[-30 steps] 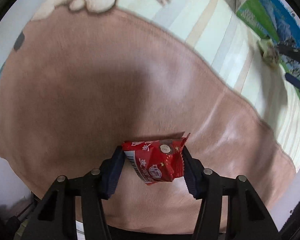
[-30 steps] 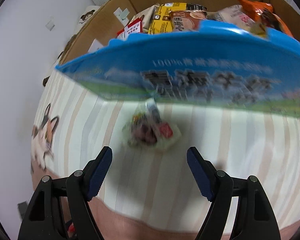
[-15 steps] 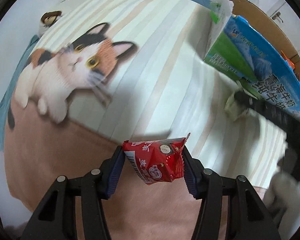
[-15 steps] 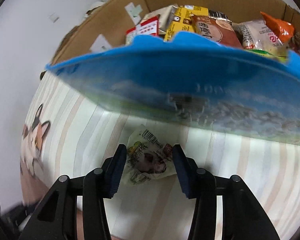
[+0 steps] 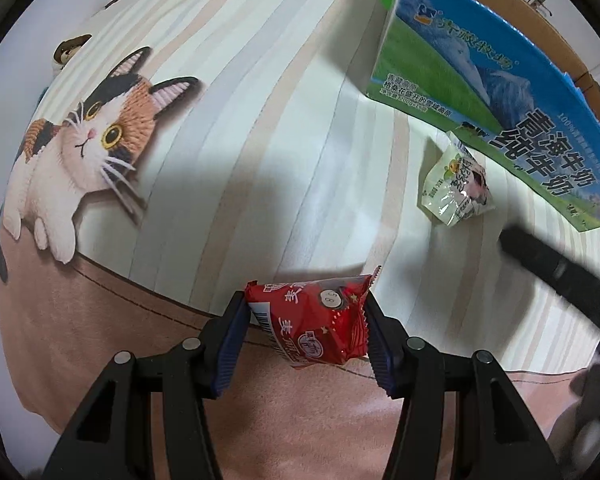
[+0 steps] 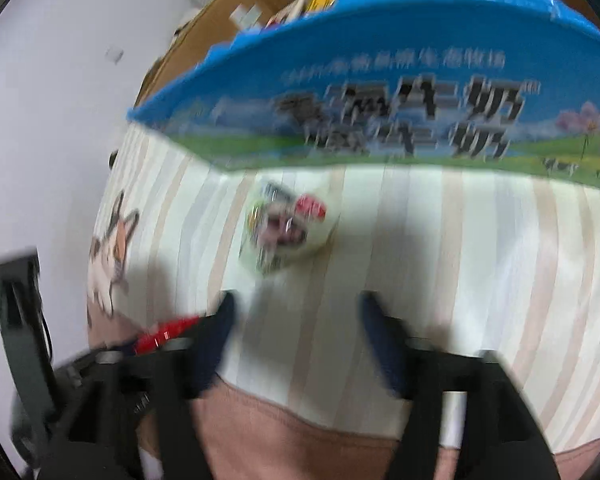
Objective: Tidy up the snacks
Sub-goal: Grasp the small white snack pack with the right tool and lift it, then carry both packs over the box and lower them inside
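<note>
The right gripper [image 6: 296, 316], its jaws just reopened and empty, left the pale snack packet [image 6: 286, 228] lying beside the blue milk carton [image 6: 380, 92], ungrasped, while the left gripper [image 5: 304, 332] clenched a red snack packet [image 5: 314, 324] nearby.

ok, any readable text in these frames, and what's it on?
"青海牛奶" and "纯牛奶": side of the blue box.
"5 8": round white mark on the red snack packet.
Brand line and small print on the box: too small to read with confidence.
Pale snack packet: print too small.
Right wrist view: all blurred.
</note>
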